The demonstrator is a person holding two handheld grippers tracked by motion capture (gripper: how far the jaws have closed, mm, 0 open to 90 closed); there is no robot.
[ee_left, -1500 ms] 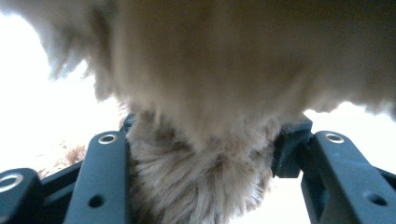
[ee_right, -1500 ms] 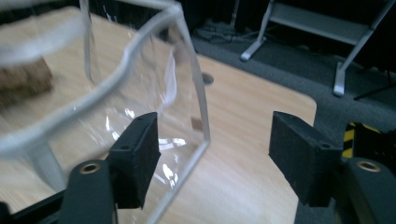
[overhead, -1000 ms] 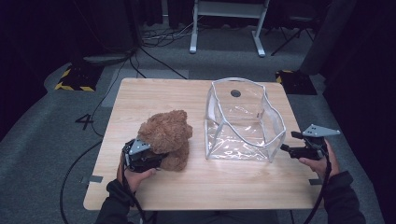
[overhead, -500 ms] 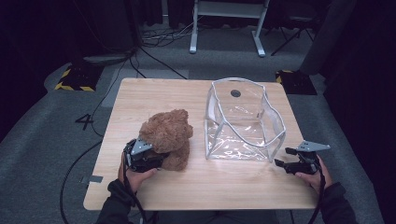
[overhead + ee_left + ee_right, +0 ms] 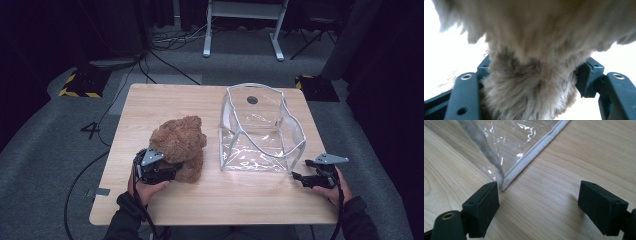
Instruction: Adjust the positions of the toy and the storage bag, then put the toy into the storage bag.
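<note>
Left gripper: jaws have just been opening; a limb of the brown teddy bear sits between them, fur against both pads, grip loosened. Right gripper: jaws wide apart, nothing between them, low over the wooden table. The clear plastic bag stands beyond it, its near bottom corner just beside one pad.

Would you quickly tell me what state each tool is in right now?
Left tool: jaws just opening, teddy bear between them, grip loosening.
Right tool: open, empty, beside the clear bag corner.
</note>
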